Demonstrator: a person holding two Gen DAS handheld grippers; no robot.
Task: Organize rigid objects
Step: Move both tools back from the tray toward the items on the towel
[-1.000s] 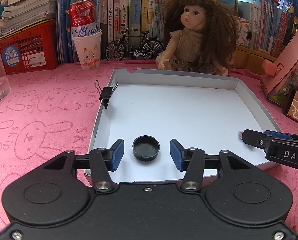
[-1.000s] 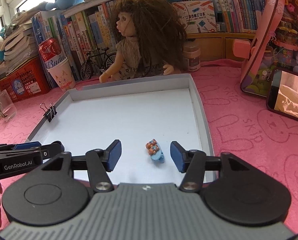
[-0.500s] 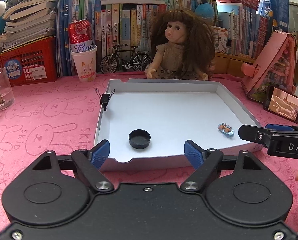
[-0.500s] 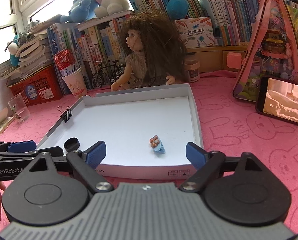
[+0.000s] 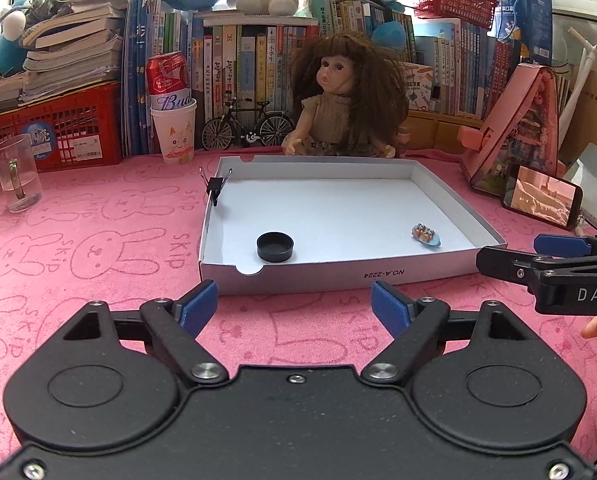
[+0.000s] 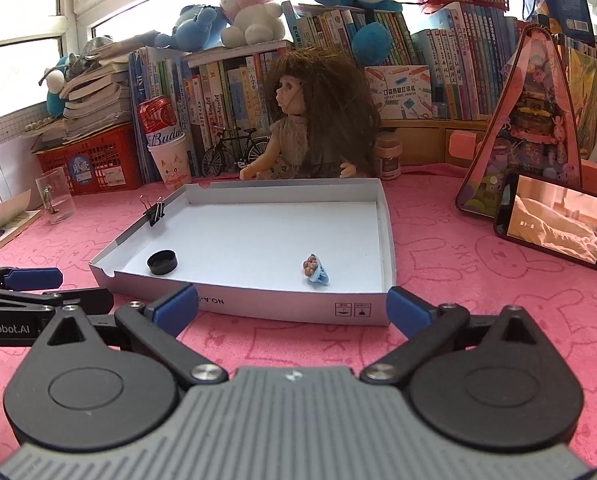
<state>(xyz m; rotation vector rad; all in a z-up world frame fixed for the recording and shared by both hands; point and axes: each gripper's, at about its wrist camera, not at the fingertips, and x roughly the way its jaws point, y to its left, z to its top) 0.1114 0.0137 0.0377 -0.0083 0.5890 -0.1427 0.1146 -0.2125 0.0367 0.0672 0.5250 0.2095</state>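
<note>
Inside, the shallow white box (image 5: 310, 276) holds a black cap (image 5: 275, 246) near its front-left corner and a small blue trinket (image 5: 427, 235), topped with brown beads too small to make out, near its front right; a black binder clip (image 5: 215, 188) grips the left wall. Left gripper (image 5: 294, 306): jaws spread wide and just been opening, nothing between them, over pink cloth (image 5: 98, 248) in front of the box. Right gripper (image 6: 292, 308): jaws likewise just been opening, at their widest, empty. Both sat over the box floor a second ago, flanking cap and trinket; now both are outside the front wall. Right view alone shows a small jar (image 6: 387, 160) beside the doll (image 6: 318, 120). Left view cuts off the right gripper at the frame edge.
</note>
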